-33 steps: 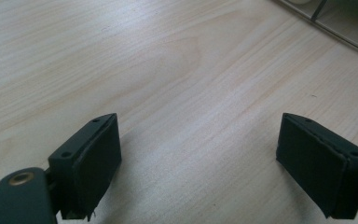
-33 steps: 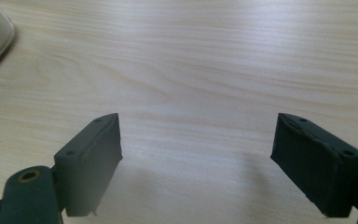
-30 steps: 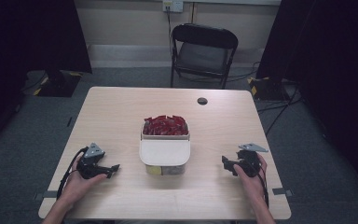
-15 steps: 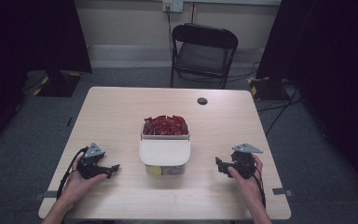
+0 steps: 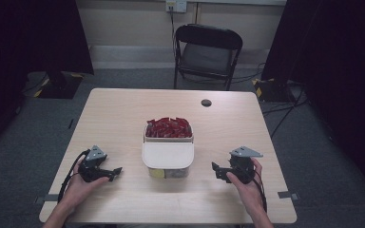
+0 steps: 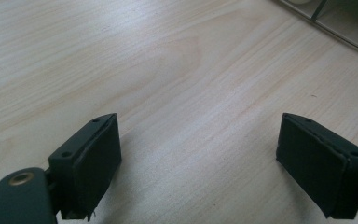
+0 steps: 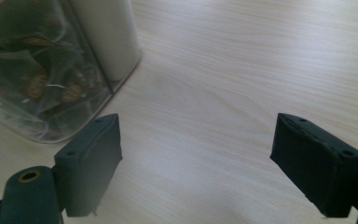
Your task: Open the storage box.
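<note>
Wooden surface (image 5: 123,118): container (image 5: 168,154) at 12 o'clock untouched, both grippers' fingers spread wide, left gripper (image 5: 115,172), right gripper (image 5: 217,171), nothing grabbed yet.

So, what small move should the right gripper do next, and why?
Probably ease the right gripper a little further left toward the clear container. Its jaws are wide open and hold nothing, bare table lies between them, and the container's corner sits just ahead on its left.
</note>
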A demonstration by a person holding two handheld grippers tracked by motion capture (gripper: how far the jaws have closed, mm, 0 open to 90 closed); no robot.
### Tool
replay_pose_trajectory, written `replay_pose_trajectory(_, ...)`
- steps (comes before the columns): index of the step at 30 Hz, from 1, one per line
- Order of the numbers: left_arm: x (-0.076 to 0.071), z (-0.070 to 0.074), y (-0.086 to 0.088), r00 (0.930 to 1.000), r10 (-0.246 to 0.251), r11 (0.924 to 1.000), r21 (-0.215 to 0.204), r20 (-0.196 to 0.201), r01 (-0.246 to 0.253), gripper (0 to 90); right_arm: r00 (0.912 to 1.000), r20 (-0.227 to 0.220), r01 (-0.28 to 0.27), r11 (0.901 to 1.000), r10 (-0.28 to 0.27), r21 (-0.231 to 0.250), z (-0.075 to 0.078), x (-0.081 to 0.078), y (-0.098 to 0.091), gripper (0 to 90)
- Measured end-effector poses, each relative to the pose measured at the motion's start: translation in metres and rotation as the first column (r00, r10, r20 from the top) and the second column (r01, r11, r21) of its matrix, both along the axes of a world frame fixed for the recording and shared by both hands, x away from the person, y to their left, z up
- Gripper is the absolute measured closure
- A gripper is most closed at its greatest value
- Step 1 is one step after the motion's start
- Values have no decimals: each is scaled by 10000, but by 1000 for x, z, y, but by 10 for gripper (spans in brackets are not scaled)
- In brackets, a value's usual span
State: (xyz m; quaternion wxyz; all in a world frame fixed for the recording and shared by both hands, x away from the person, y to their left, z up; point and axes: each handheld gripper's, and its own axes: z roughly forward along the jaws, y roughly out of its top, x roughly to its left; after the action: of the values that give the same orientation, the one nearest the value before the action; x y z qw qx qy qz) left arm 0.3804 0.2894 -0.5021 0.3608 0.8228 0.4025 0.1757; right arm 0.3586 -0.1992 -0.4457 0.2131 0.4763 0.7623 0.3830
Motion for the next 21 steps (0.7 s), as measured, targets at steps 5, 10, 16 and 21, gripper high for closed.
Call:
replay_pose_trajectory(5,0,0,0,10000,9,10000,-8,-3,-9,133,9996,135,-234,9994,231,246,8,-6,4,150)
replay_pose_trajectory(10,0,0,0,10000,10,10000,-11,-4,-10,133,9964,364,-785,9960,770,424,16,-14,16,151)
replay_pose_trajectory(16,0,0,0,10000,8,10000,-20,6,-8,133,9893,520,-1393,9889,1367,514,23,-19,29,152)
replay_pose_trajectory(21,0,0,0,10000,1,10000,0,-1,-1,133,9828,499,-1807,9819,1780,573,24,-23,40,146)
